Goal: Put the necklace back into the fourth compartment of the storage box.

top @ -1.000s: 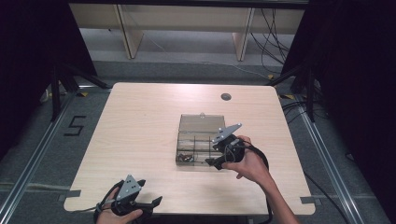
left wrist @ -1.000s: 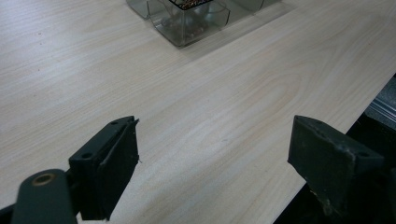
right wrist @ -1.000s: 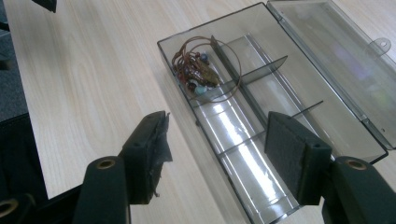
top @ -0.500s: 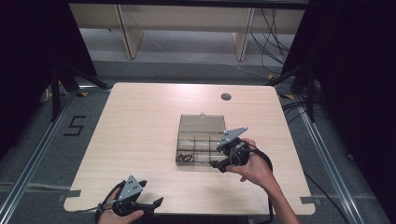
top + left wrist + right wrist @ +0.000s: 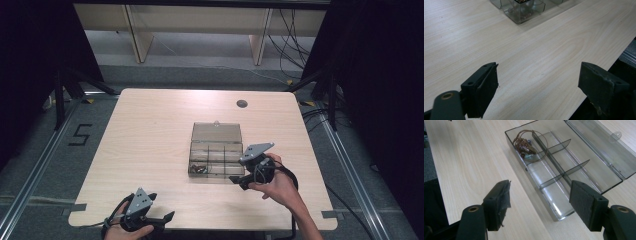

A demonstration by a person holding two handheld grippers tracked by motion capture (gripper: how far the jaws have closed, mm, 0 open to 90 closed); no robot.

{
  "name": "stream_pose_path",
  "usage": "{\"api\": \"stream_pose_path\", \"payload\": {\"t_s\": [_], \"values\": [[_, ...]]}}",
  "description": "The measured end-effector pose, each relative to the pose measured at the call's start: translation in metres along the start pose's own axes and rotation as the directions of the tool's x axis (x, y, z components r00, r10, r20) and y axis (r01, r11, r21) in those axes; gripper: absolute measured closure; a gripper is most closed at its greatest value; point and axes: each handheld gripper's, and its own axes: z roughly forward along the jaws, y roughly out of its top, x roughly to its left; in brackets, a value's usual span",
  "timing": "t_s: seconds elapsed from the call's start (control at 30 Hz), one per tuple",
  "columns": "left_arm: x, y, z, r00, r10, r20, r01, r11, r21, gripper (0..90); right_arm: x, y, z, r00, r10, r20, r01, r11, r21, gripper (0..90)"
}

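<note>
Wooden table (image 5: pixel 150 150): clear box (image 5: pixel 216 155) at centre, lid flipped back toward 12 o'clock for access, right gripper (image 5: pixel 240 181) at its 4 o'clock, jaws empty and just widened, left gripper (image 5: pixel 167 217) parked open at 7 o'clock.

Black numeral "5" (image 5: pixel 80 135) marked on grey floor (image 5: pixel 45 150)
</note>
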Motion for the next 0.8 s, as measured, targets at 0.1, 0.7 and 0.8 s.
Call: {"api": "stream_pose_path", "payload": {"t_s": [0.1, 0.7, 0.8], "values": [[0.003, 0.001, -0.003, 0.9992, 0.039, 0.006, -0.039, 0.9991, 0.016, 15.6, 0.001, -0.002, 0.000, 0.9999, 0.010, 0.005, -0.010, 1.000, -0.005, 33.0], [0.001, 0.002, -0.004, 0.9999, 0.012, 0.001, -0.012, 0.9999, -0.011, 15.6, 0.007, -0.016, 0.004, 0.9986, 0.052, 0.007, -0.052, 0.999, -0.002, 29.0], [0.002, 0.002, -0.004, 0.9999, 0.015, 0.001, -0.015, 0.9998, -0.011, 15.6, 0.008, -0.018, 0.004, 0.9984, 0.056, 0.009, -0.056, 0.998, -0.004, 28.8]]}}
